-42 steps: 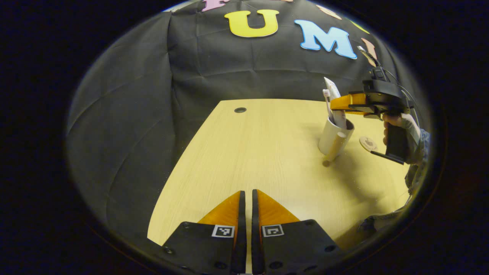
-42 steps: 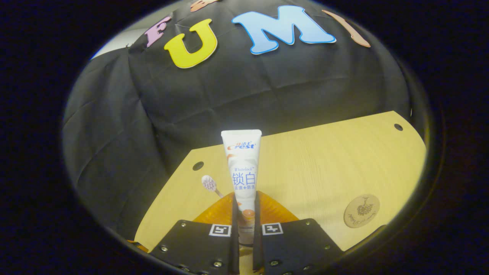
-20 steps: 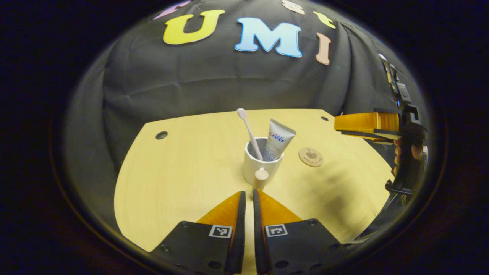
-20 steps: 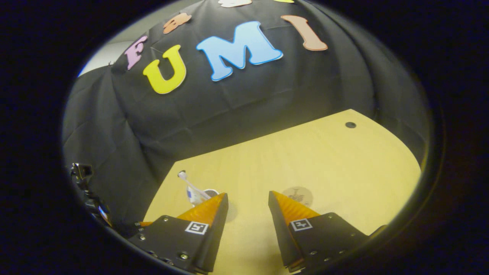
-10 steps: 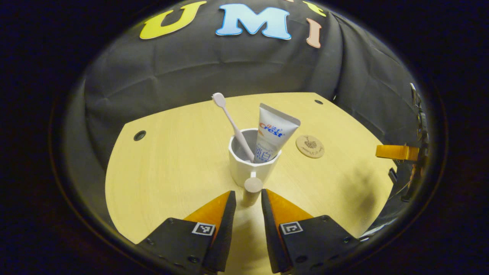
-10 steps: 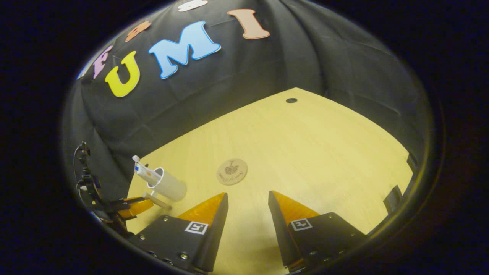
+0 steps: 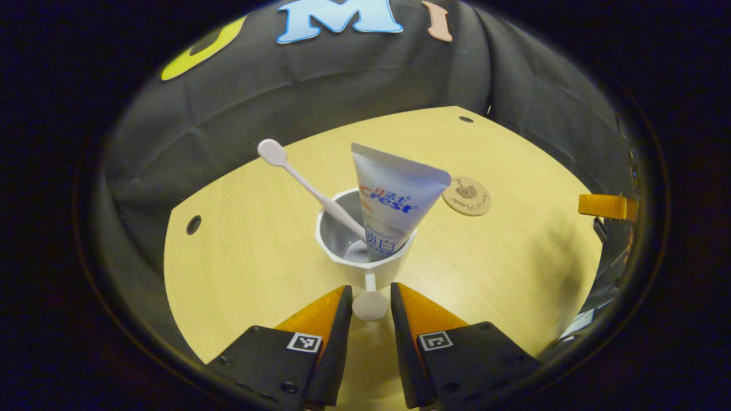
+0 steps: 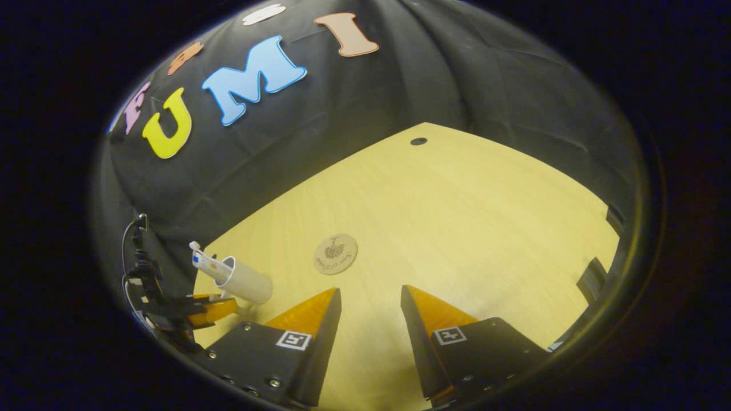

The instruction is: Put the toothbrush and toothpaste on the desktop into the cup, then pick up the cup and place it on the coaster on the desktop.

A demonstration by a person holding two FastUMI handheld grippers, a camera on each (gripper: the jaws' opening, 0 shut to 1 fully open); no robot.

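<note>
In the left gripper view, our left gripper sits low at the near side of the cup, fingers a narrow gap apart with the cup's handle knob right between them. We can't tell that either finger is pressing on it yet, so we call this lined up, not gripped. The cup stands upright on the desk. The toothbrush leans out of the cup toward the cup's left, head up, and the toothpaste stands in the cup with its crimped end on top, so the loading looks done. The handle faces us, which we judge is why the approach comes from this side. The coaster lies flat beyond the cup to its right, bare and apart from it.

Over to the right gripper view: our right gripper hangs above the desk with fingers spread wide, holding nothing, parked out of the way, we'd say. The cup shows at the left, the left gripper just beside it. The coaster lies to the cup's right, near but not touching.

Next, we think: close on the handle, lift, carry to the coaster.
</note>
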